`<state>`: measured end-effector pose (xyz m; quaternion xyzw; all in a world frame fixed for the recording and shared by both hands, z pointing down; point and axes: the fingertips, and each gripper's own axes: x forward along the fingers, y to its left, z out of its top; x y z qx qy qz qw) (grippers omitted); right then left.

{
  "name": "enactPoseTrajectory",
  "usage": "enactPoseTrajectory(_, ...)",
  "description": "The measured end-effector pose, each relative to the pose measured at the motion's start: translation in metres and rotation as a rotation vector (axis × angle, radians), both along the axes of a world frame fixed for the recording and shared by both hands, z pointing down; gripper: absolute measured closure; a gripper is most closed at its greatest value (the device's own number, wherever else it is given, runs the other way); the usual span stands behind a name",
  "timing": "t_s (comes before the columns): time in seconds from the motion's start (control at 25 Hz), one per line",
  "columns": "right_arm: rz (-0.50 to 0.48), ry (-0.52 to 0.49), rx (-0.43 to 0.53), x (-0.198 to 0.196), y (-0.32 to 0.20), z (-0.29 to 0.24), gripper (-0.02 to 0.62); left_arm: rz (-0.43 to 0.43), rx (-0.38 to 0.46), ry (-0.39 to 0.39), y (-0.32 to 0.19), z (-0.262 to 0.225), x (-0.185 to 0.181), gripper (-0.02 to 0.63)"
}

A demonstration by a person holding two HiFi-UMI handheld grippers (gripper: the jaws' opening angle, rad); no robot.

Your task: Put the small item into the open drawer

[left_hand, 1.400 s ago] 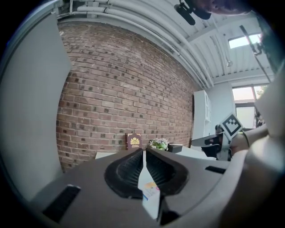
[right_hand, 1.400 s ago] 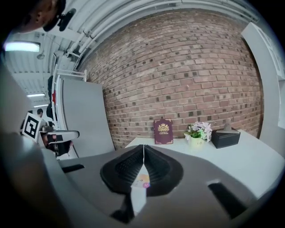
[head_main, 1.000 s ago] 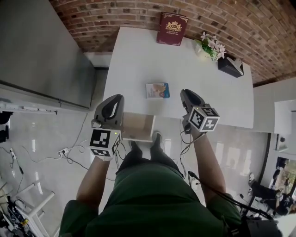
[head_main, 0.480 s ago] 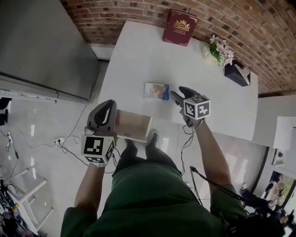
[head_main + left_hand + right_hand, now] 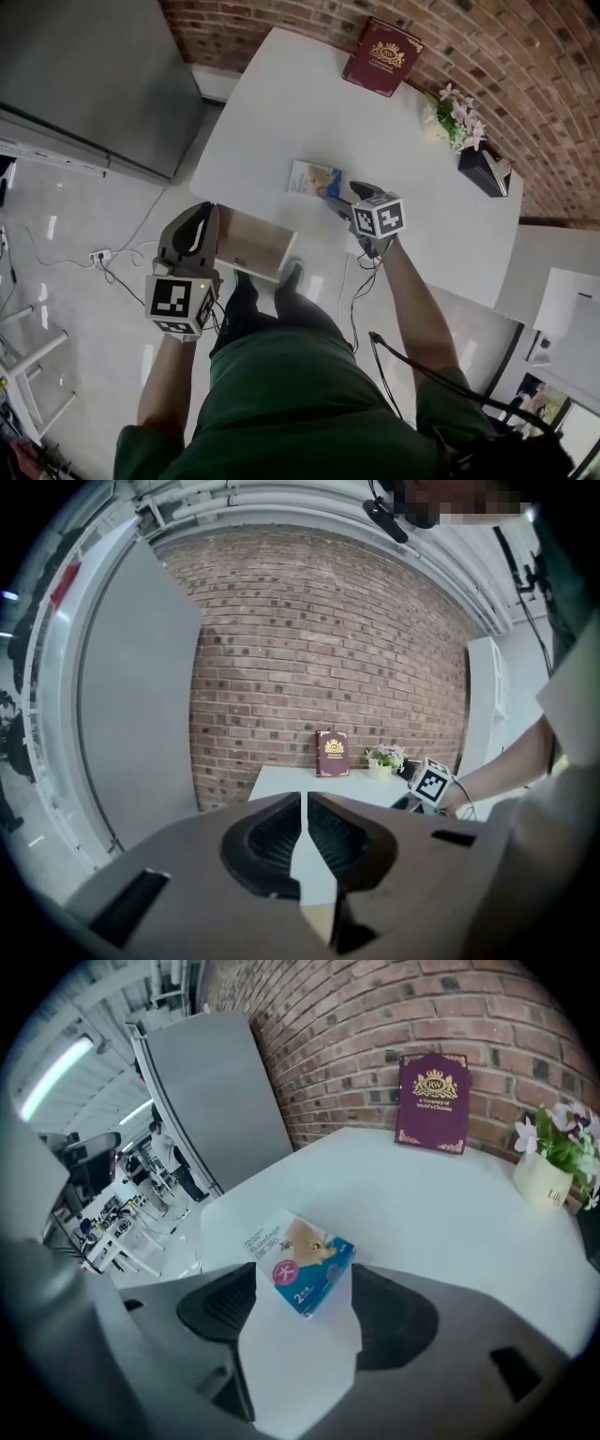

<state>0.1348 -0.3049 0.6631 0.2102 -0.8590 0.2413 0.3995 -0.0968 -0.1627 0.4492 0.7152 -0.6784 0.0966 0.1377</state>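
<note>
The small item is a blue and white box (image 5: 313, 178) lying flat on the white table (image 5: 281, 103). My right gripper (image 5: 339, 197) reaches up to its near right corner. In the right gripper view the box (image 5: 302, 1258) lies between the tips of the jaws of my right gripper (image 5: 305, 1290); the jaws are opening and the pads (image 5: 398, 1314) stand clear of it. The open wooden drawer (image 5: 251, 244) juts out under the table's near edge. My left gripper (image 5: 199, 217) hangs shut at the drawer's left side, holding nothing (image 5: 302, 834).
A dark red book (image 5: 382, 56) leans on the brick wall at the table's far edge. A small pot of flowers (image 5: 457, 105) and a black box (image 5: 487, 171) stand at the far right. A grey cabinet (image 5: 84, 75) stands left of the table.
My right gripper has moved forward over the table to the box, and its jaws have spread wide. My left gripper stays by the drawer.
</note>
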Motion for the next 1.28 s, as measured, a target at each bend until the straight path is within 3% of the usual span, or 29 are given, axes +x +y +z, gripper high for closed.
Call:
enactPoseTrajectory(0.16, 0.067, -0.023, -0.039, -0.004, -0.005, 0.011, 0.294, -0.028, -0.010, 0.005, 0.009, 0.006, -0.003, 0.592)
enactPoseTrajectory(0.28, 0.208, -0.105, -0.138, -0.006, -0.019, 0.014, 0.328, -0.046, -0.019, 0.012, 0.014, 0.010, -0.006, 0.592)
enactPoseTrajectory(0.4, 0.273, -0.125, -0.234, -0.011, -0.025, 0.022, 0.339, -0.063, -0.024, 0.016, 0.018, 0.012, -0.011, 0.592)
enactPoseTrajectory(0.52, 0.276, -0.071, -0.273, -0.013, -0.028, 0.034, 0.351, -0.080, -0.028, 0.019, 0.021, 0.013, -0.016, 0.592)
enactPoseTrajectory(0.68, 0.284, -0.029, -0.285, -0.012, -0.031, 0.042, 0.418, -0.104, -0.029, 0.016, 0.025, 0.014, -0.024, 0.592)
enactPoseTrajectory(0.84, 0.307, -0.091, -0.351, -0.017, -0.026, 0.039, 0.509, -0.118, -0.033, 0.020, 0.030, 0.015, -0.030, 0.592)
enactPoseTrajectory(1.0, 0.281, -0.143, -0.351, -0.025, -0.019, 0.033, 0.569, -0.118, -0.034, 0.026, 0.028, 0.015, -0.029, 0.592)
enactPoseTrajectory(1.28, 0.201, -0.249, -0.311, -0.046, -0.009, 0.008, 0.578, -0.110, -0.033, 0.024, 0.024, 0.013, -0.022, 0.592)
